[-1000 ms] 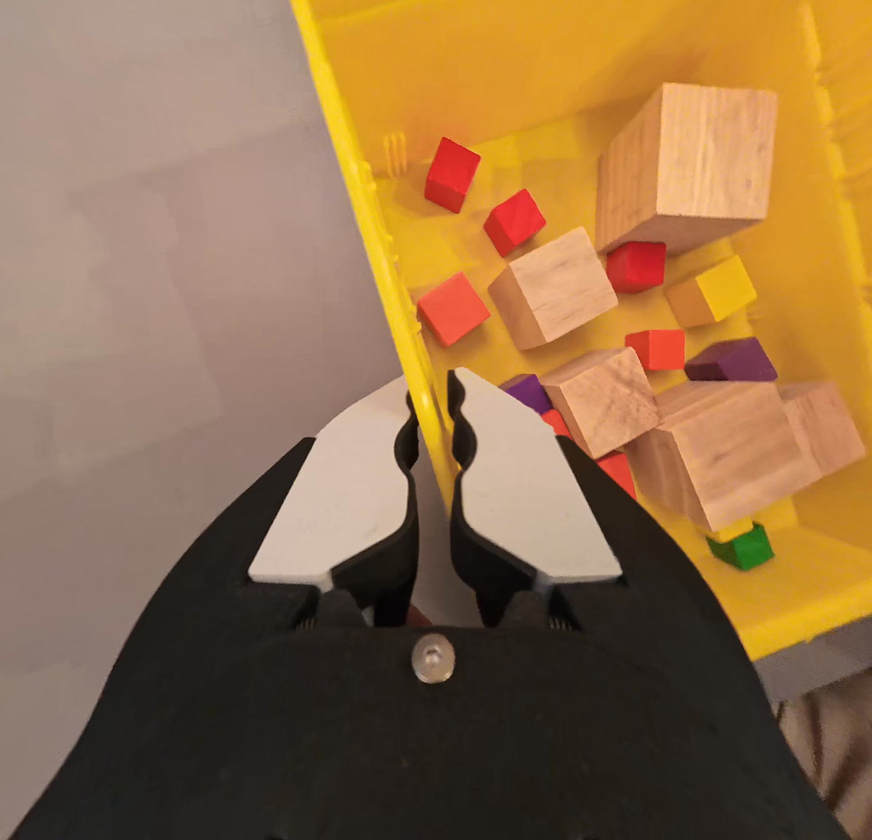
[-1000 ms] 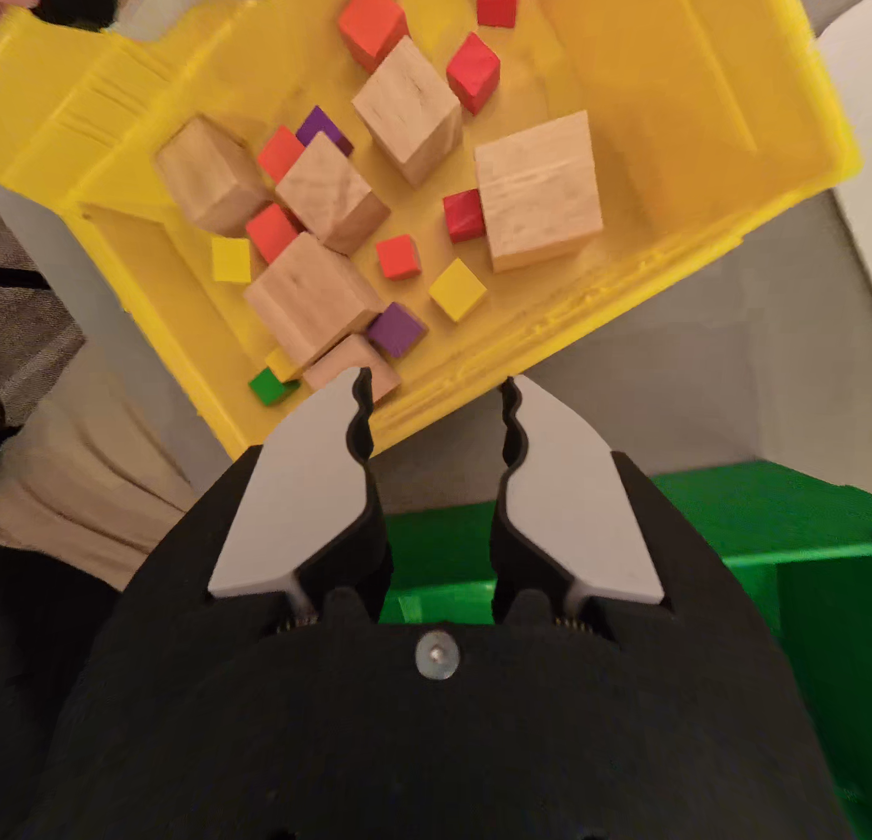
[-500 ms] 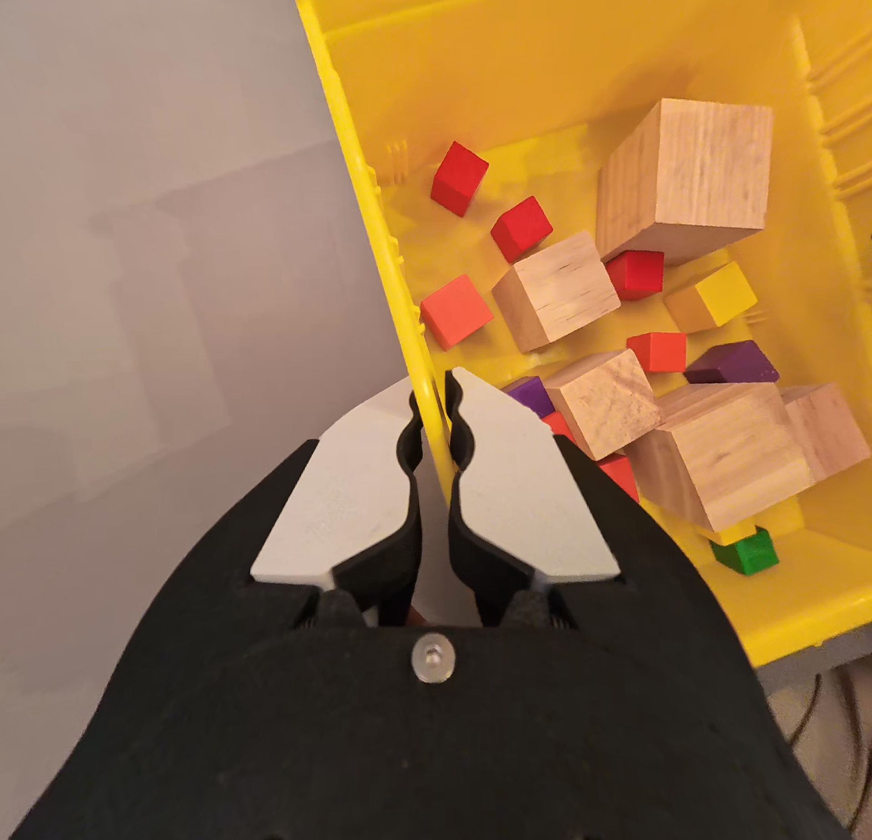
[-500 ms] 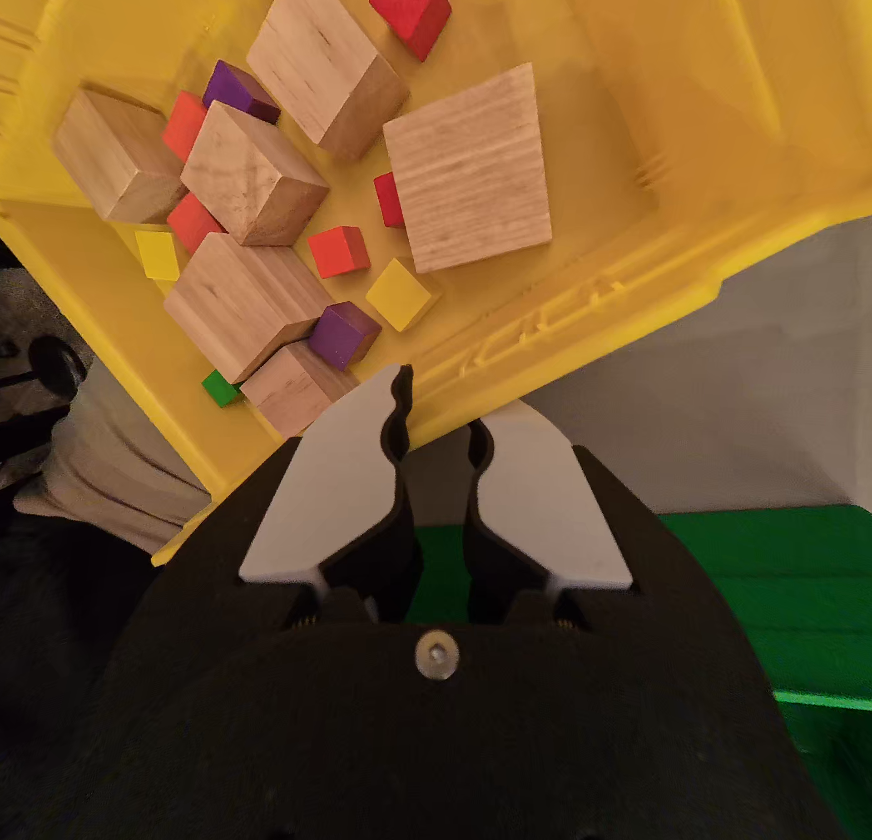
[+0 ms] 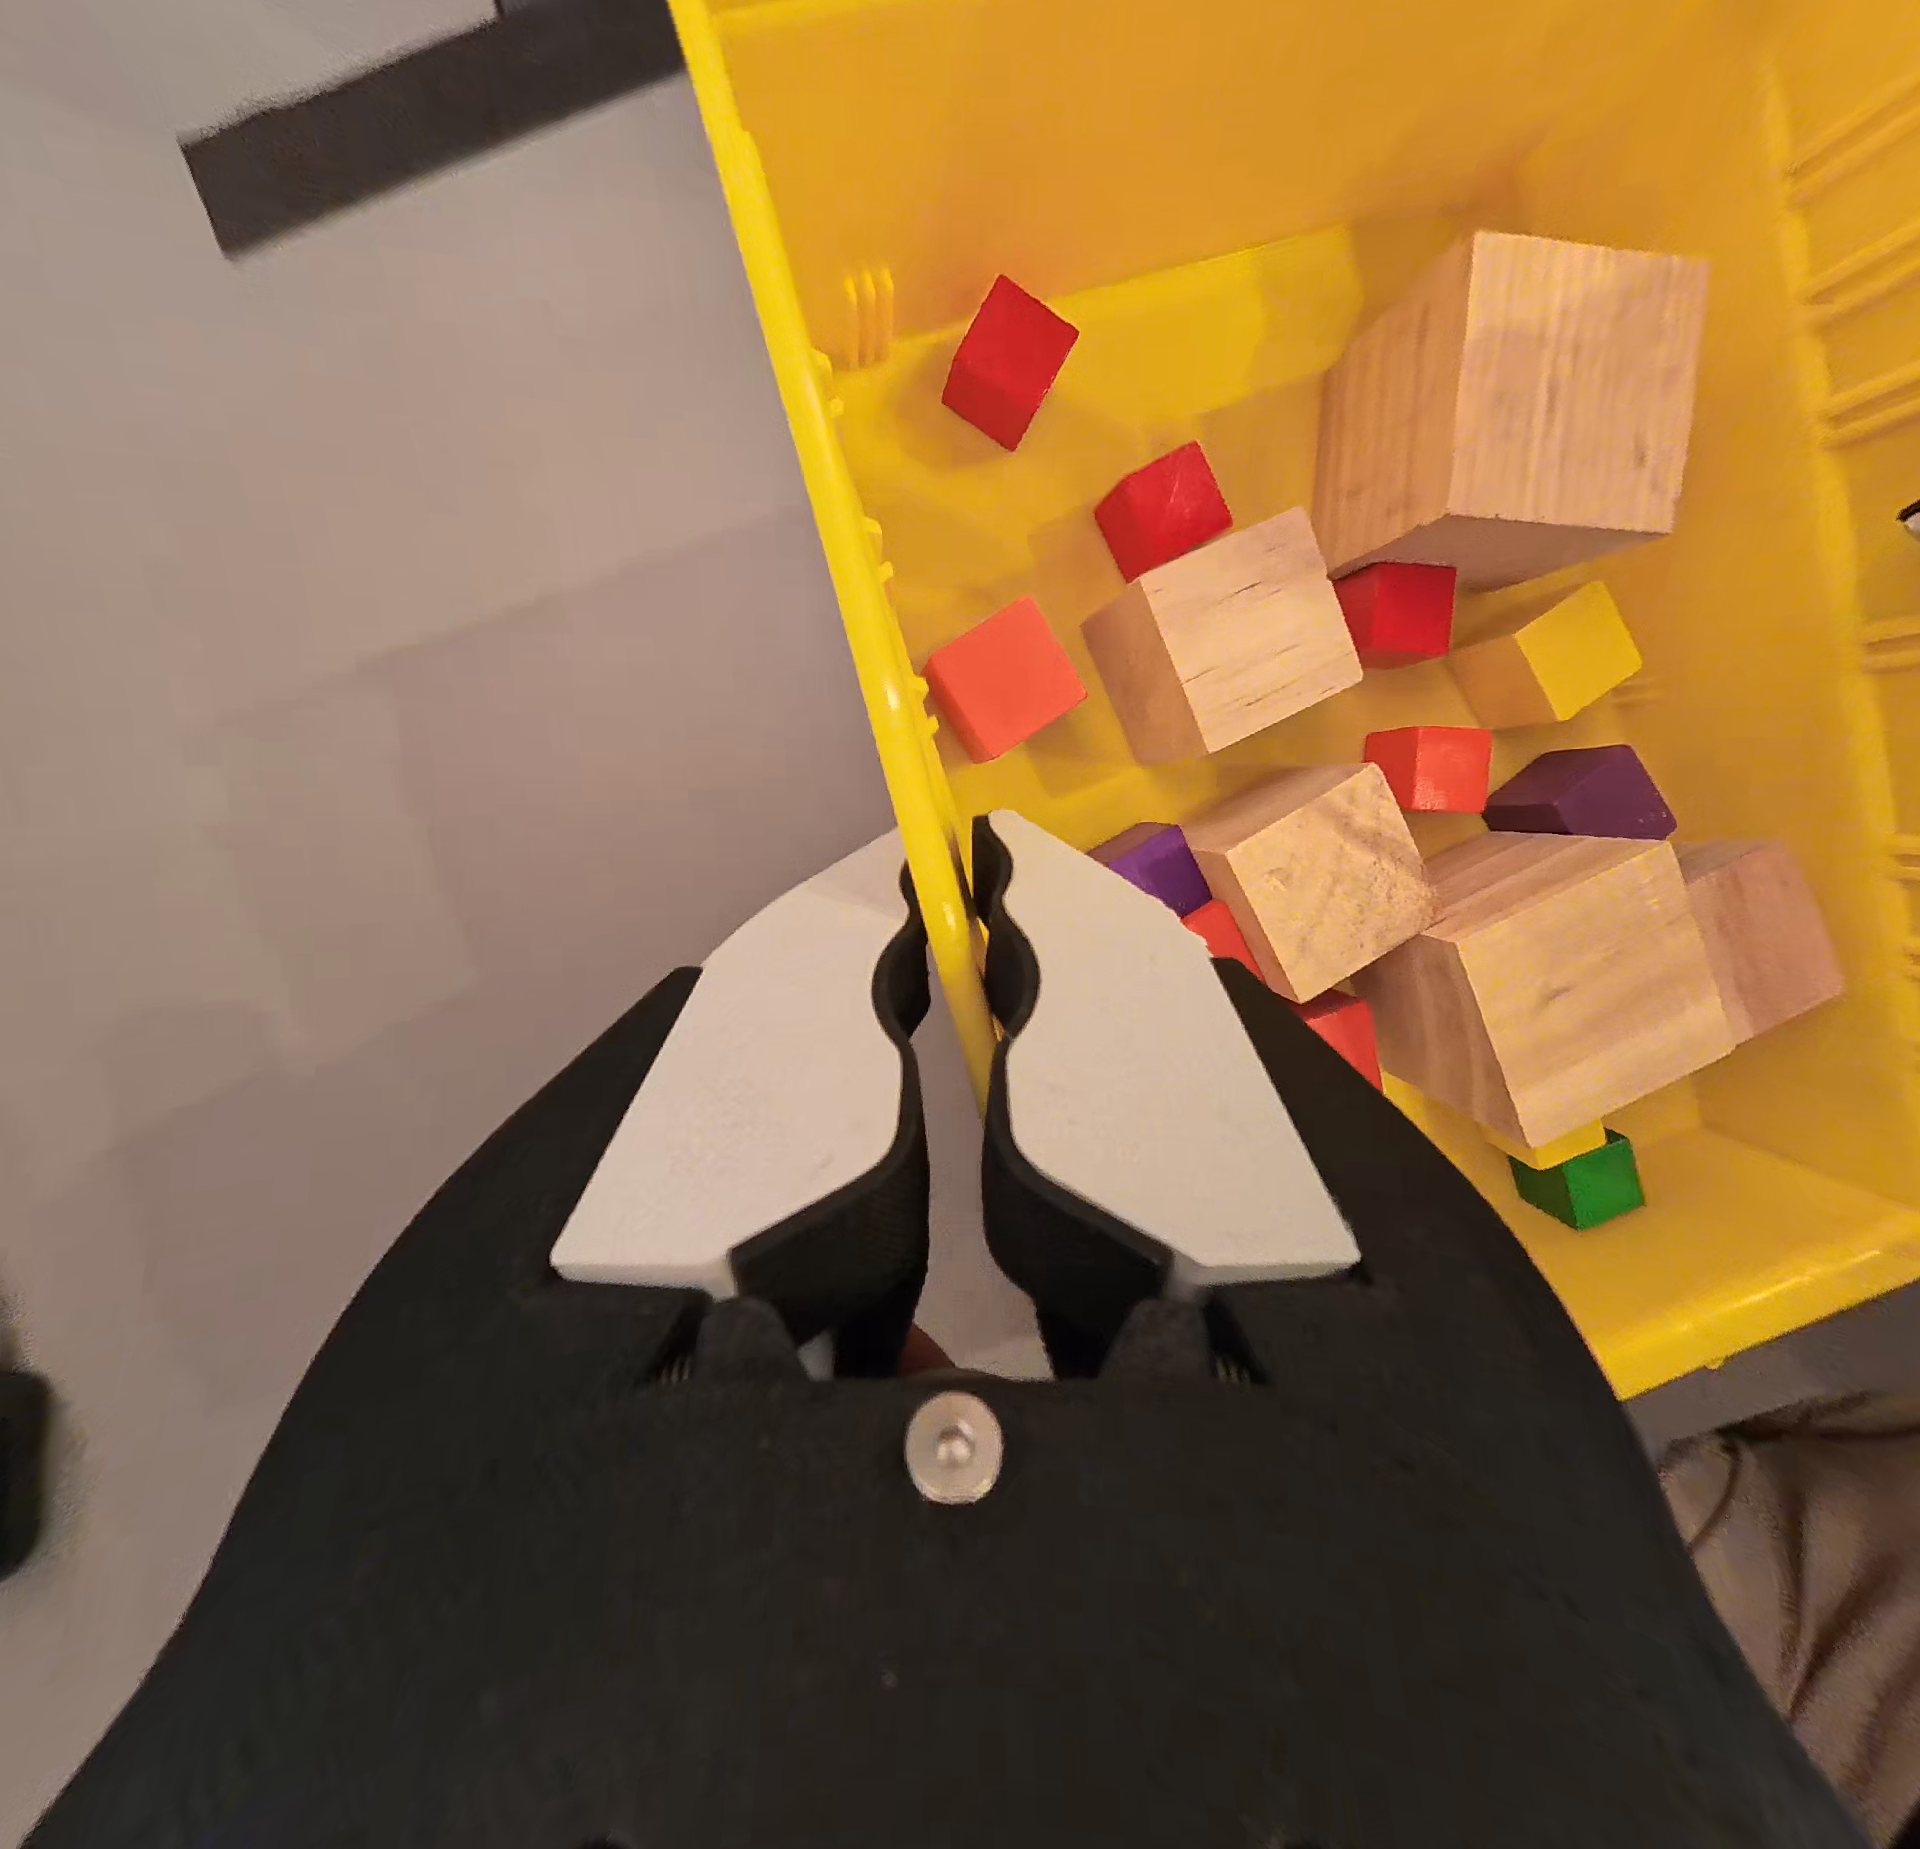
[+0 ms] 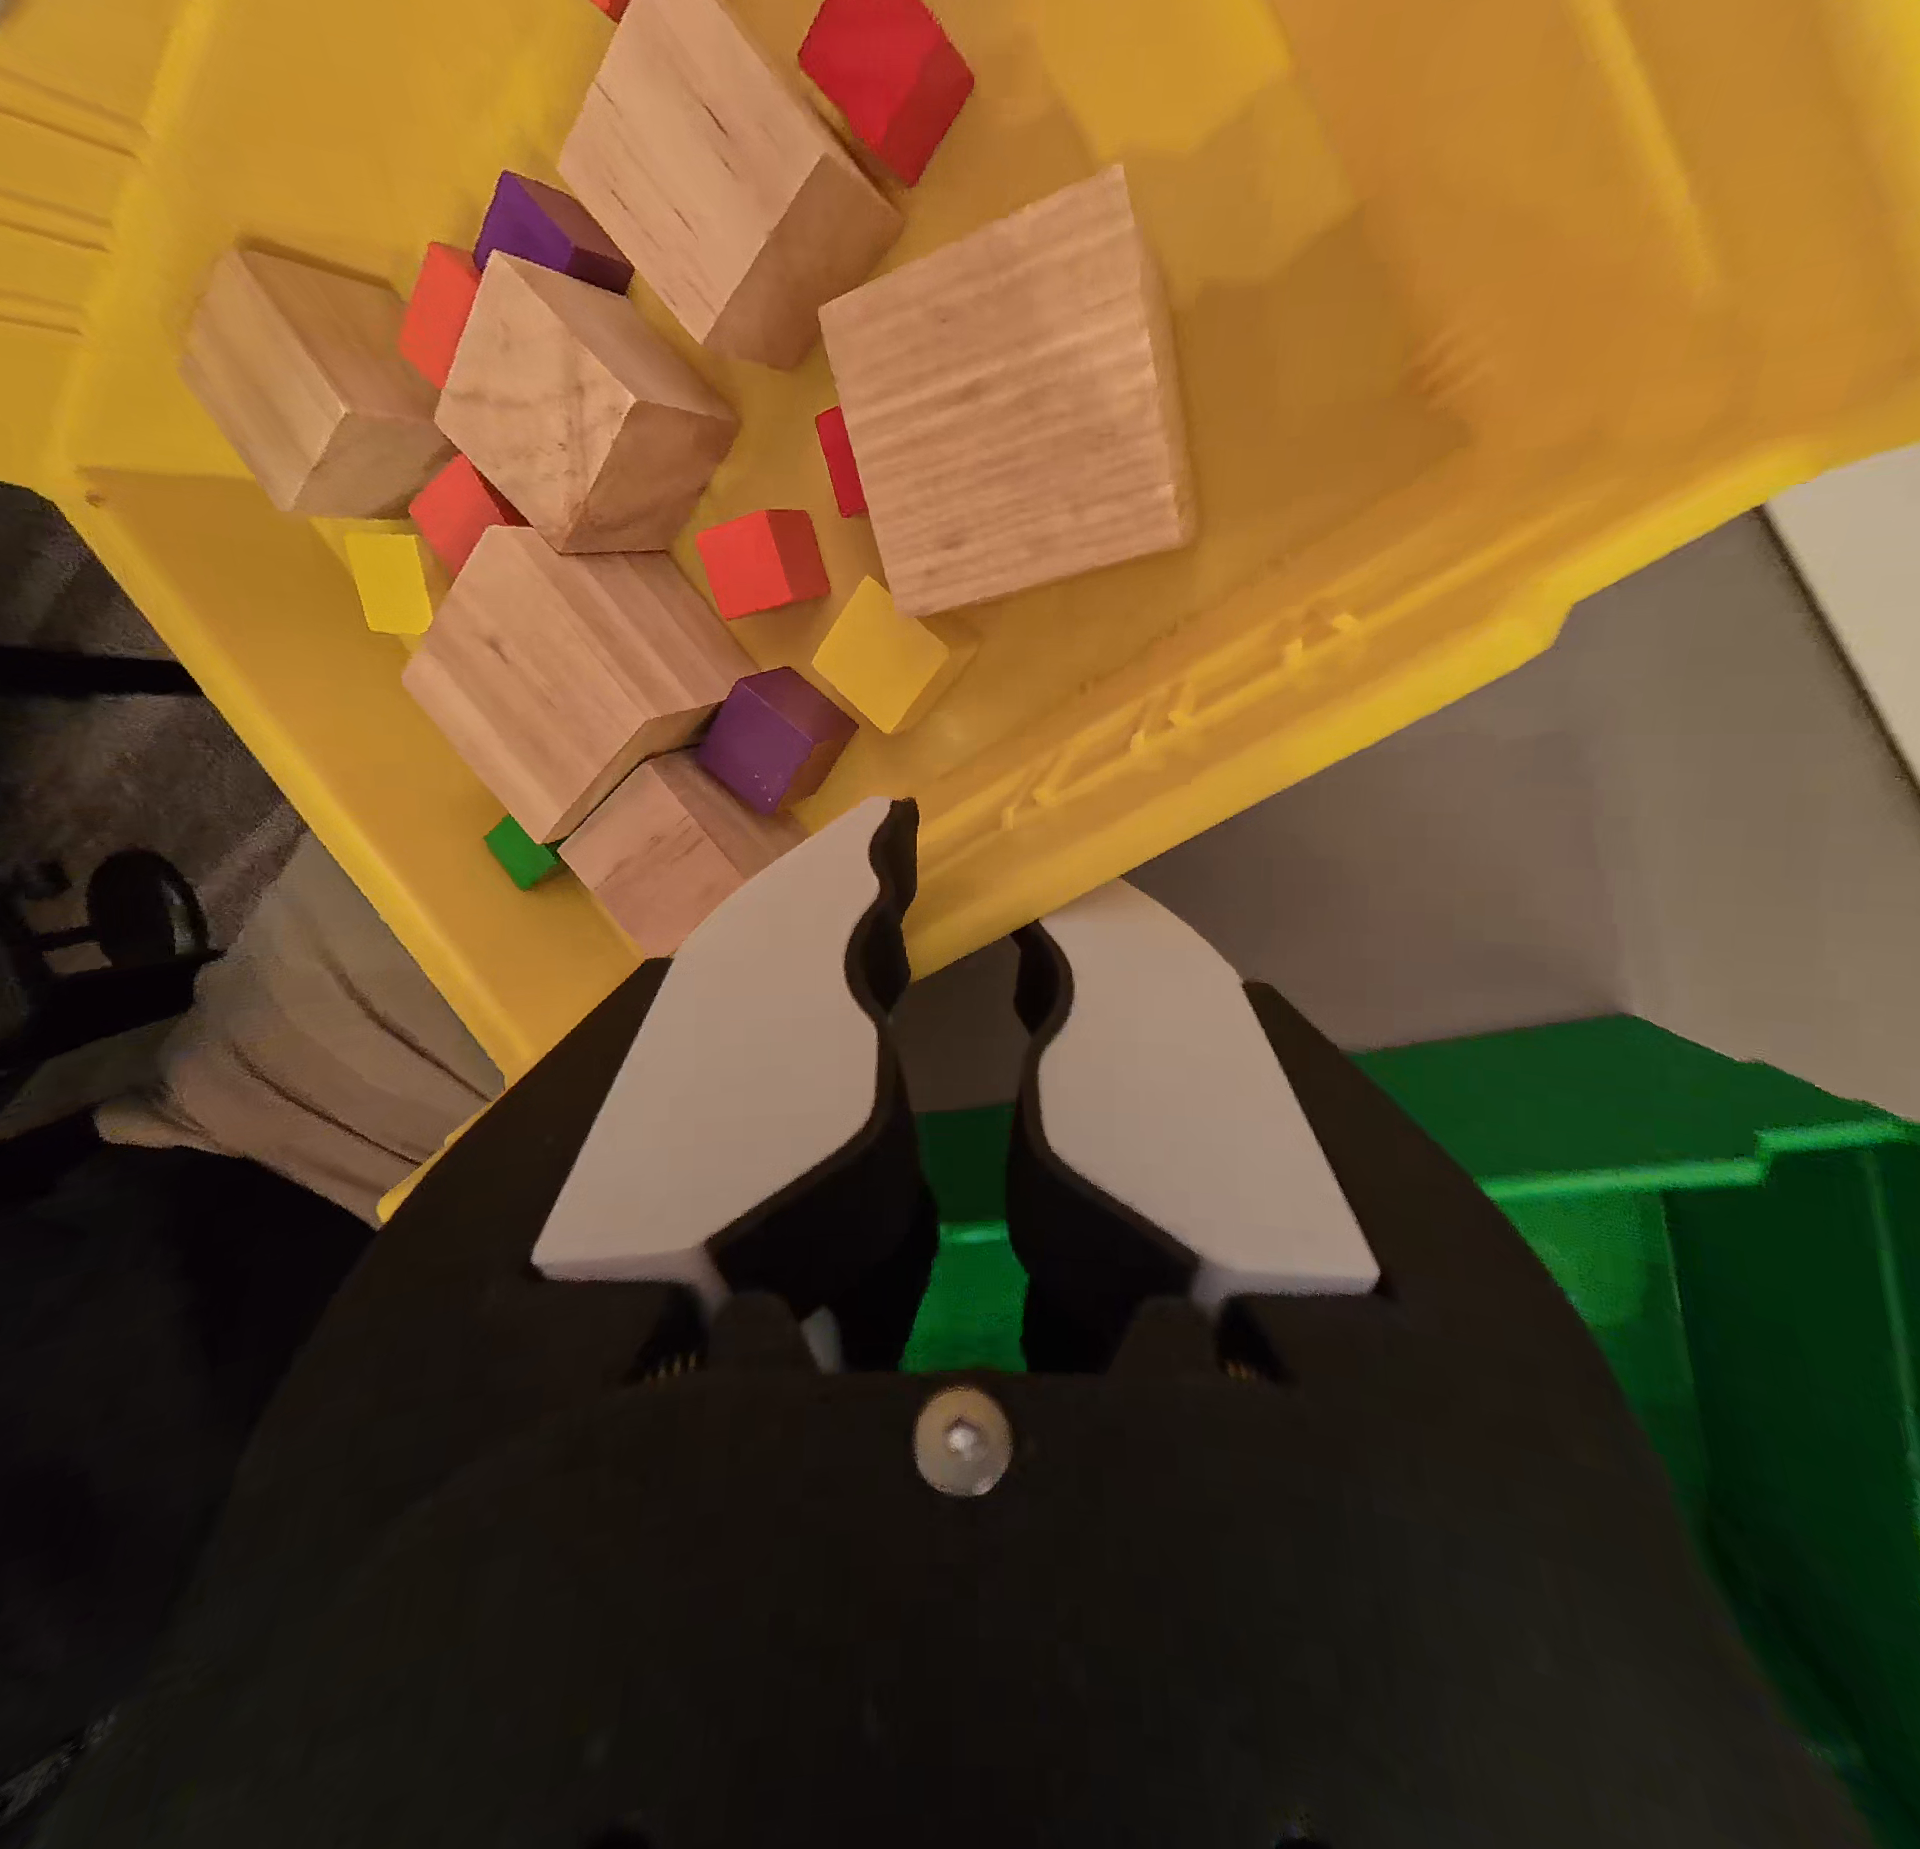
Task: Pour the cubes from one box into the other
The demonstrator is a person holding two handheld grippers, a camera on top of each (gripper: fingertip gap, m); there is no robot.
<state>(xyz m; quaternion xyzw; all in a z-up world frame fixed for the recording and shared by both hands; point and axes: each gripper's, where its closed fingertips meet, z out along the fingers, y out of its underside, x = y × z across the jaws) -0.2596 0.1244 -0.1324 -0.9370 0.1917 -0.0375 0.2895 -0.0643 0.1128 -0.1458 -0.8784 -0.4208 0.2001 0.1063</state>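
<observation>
Yellow box (image 6: 1455, 241), stiff thin-walled plastic, held tilted above the green box (image 6: 1558, 1228) with the left gripper (image 5: 951, 885) and right gripper (image 6: 961, 895) each clamped on a side rim (likely the firmest hold), its loose wooden cubes (image 6: 1008, 397) apt to slide suddenly.

Yellow box (image 6: 1143, 750) rim hides one right finger's tip (green box (image 6: 1558, 1124) cropped).

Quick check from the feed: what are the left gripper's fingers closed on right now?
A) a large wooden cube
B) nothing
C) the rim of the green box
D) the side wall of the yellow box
D: in the left wrist view, the left gripper pinches the thin side wall of the yellow box, one finger on each face.
</observation>
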